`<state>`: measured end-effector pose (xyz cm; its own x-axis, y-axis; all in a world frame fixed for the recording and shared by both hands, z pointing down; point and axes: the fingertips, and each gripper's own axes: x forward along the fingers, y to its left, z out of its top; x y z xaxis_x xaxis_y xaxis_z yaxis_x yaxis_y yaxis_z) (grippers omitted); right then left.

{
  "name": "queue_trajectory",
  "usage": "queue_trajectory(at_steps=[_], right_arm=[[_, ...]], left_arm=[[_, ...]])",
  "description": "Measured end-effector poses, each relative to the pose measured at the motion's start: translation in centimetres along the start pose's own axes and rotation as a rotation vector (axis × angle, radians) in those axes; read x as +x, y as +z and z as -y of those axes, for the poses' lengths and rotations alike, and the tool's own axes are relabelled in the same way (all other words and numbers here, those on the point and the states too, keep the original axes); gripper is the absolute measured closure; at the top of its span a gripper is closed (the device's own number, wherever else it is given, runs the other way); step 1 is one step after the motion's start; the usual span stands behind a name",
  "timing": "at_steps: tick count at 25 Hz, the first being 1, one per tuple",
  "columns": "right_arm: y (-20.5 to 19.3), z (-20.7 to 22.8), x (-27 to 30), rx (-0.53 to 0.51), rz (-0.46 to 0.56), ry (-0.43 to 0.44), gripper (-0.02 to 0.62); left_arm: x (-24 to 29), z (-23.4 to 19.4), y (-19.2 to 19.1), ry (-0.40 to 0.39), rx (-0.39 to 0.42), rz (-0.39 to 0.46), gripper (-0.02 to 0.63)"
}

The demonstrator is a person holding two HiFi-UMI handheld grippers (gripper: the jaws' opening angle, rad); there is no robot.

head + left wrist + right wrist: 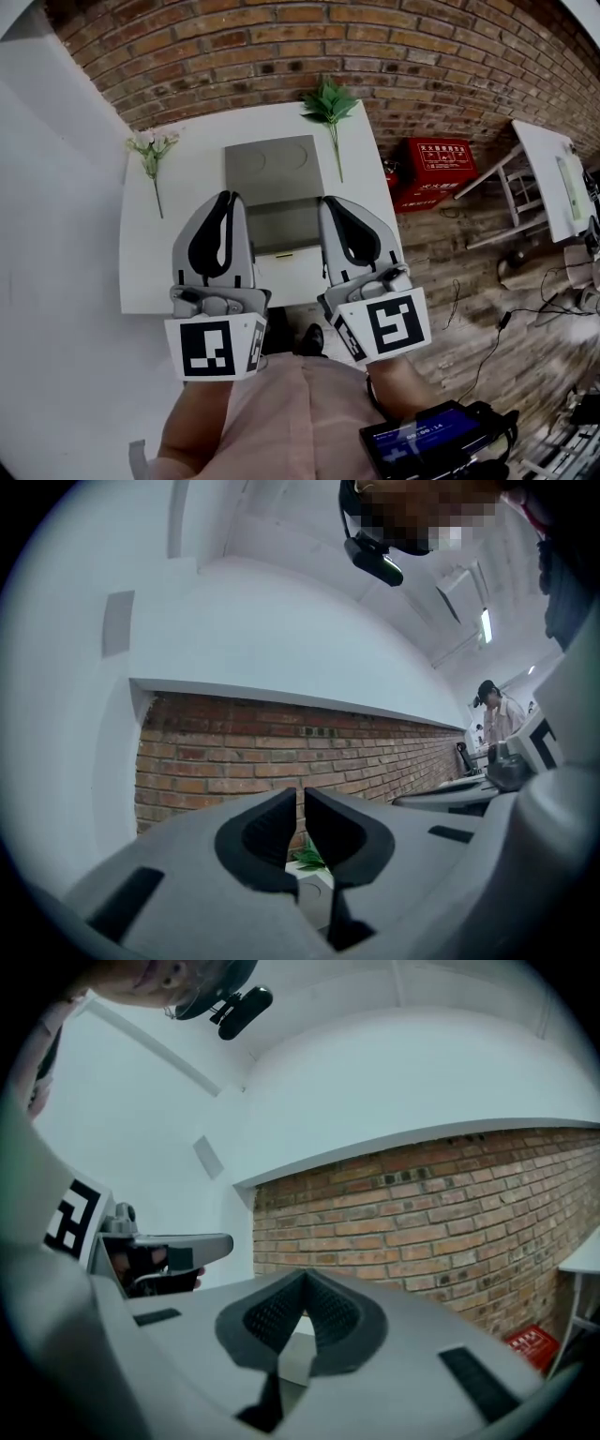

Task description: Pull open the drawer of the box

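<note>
The grey box [272, 167] stands in the middle of the white table [141, 272]. Its drawer [284, 228] juts out toward me, showing a grey inside. My left gripper [228, 195] and right gripper [328, 200] hang side by side above the table's near half, either side of the drawer, touching nothing. Both point up at the brick wall. In the left gripper view the left gripper [301, 794] has its pads together but for a thin slit. In the right gripper view the right gripper [302, 1279] is shut, tips meeting, with nothing between them.
A white flower sprig [150, 155] lies at the table's left, a green leafy sprig [328, 103] at its back right. On the brick floor to the right are a red case [436, 169], a white stand [553, 178] and cables. A dark device [422, 441] hangs at my waist.
</note>
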<state>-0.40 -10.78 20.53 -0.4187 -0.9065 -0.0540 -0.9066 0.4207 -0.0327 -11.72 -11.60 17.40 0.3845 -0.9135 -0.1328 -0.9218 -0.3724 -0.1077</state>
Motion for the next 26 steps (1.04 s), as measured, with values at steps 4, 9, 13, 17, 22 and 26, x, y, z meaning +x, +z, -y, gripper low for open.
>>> queue_trajectory(at_steps=[4, 9, 13, 17, 22, 26], right_arm=[[-0.5, 0.2, 0.0, -0.003, 0.005, -0.009, 0.592], [-0.4, 0.2, 0.2, 0.001, 0.009, -0.01, 0.592], [-0.6, 0.1, 0.2, -0.002, 0.009, -0.011, 0.592], [-0.8, 0.0, 0.4, -0.003, 0.009, -0.014, 0.592], [-0.7, 0.1, 0.3, 0.0, 0.008, -0.014, 0.592], [-0.9, -0.1, 0.3, 0.0, 0.008, -0.014, 0.592]], left_arm=[[0.1, 0.1, -0.6, -0.003, 0.002, -0.005, 0.58], [0.2, 0.1, -0.9, -0.008, 0.004, -0.016, 0.58], [0.3, 0.0, -1.2, -0.011, 0.003, -0.016, 0.58], [0.3, 0.0, -1.5, -0.014, 0.002, -0.02, 0.58], [0.3, 0.2, -1.5, -0.015, 0.007, -0.025, 0.58], [0.2, 0.1, -1.6, -0.015, 0.013, -0.023, 0.58]])
